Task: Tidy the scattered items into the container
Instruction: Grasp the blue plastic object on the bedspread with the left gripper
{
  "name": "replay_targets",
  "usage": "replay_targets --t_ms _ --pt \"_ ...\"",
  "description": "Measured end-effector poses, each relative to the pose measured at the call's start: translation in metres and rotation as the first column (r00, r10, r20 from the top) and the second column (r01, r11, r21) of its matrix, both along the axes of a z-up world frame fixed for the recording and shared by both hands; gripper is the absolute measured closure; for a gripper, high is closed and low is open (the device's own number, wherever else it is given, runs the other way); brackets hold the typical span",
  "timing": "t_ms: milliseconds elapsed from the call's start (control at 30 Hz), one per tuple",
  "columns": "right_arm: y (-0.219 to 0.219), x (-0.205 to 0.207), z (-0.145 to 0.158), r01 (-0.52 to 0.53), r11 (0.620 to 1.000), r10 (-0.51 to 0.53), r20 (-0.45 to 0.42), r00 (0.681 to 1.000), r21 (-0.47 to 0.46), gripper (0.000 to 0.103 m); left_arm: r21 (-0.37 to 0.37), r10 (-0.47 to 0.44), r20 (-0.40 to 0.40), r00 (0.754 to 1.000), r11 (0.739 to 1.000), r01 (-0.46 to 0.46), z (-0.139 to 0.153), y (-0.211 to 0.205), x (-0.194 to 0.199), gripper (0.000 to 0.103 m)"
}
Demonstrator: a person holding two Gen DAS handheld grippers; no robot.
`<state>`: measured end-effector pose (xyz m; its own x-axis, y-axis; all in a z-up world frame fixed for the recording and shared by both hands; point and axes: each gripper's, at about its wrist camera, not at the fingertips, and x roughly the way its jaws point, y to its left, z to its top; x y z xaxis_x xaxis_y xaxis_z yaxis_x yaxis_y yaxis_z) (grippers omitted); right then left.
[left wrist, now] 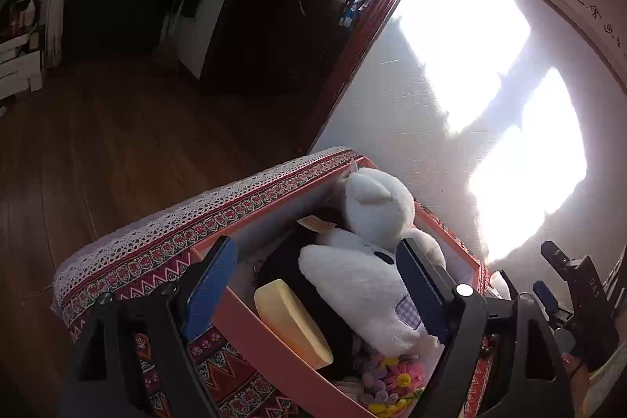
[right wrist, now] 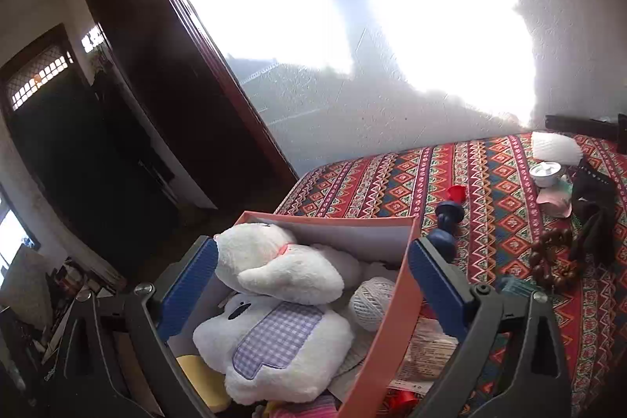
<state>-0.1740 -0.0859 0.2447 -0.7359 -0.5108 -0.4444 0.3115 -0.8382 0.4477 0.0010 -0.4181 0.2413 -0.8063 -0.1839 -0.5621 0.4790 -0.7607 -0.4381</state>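
Left wrist view, your left gripper (left wrist: 317, 285) with jaws apart and empty above the orange box (left wrist: 250, 339), white plush toy (left wrist: 368, 261) inside, right wrist view, your right gripper (right wrist: 313, 288) jaws apart astride the plush, blue dumbbell (right wrist: 446, 226) just beside the box on the patterned bedspread (right wrist: 490, 202).

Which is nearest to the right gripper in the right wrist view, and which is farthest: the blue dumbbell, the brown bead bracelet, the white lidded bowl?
From the right gripper, nearest first:
1. Blue dumbbell, just beyond its right finger, beside the box.
2. Brown bead bracelet, farther right on the cloth.
3. White lidded bowl, far back right.
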Motion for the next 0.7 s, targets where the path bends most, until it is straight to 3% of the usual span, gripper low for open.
replay_targets --t_ms 200,333,500,600,667,700 --pt "0.093 0.047 0.019 0.097 0.991 -0.099 -0.019 0.995 -0.094 0.003 -0.062 -0.103 0.012 0.995 0.993 0.104 0.007 0.041 -0.010 0.019" --pt "0.173 0.099 0.002 0.197 0.964 -0.201 -0.005 0.980 -0.176 0.001 -0.166 -0.219 0.034 0.975 0.961 0.222 0.018 0.099 -0.020 0.019" --pt "0.269 0.152 -0.052 0.325 0.897 -0.326 0.048 0.944 -0.298 0.001 -0.335 -0.367 0.107 0.924 0.862 0.381 0.022 0.217 -0.055 0.019" --pt "0.314 0.153 -0.085 0.402 0.866 -0.382 0.126 0.916 -0.299 0.001 -0.452 -0.451 0.202 0.869 0.744 0.491 0.020 0.300 -0.102 0.019" --pt "0.341 0.136 -0.095 0.393 0.848 -0.347 0.188 0.919 -0.357 0.001 -0.471 -0.462 0.285 0.840 0.696 0.542 0.013 0.341 -0.151 0.019" --pt "0.350 0.131 -0.096 0.390 0.838 -0.347 0.178 0.921 -0.381 0.001 -0.448 -0.473 0.322 0.820 0.687 0.572 0.008 0.354 -0.178 0.019"
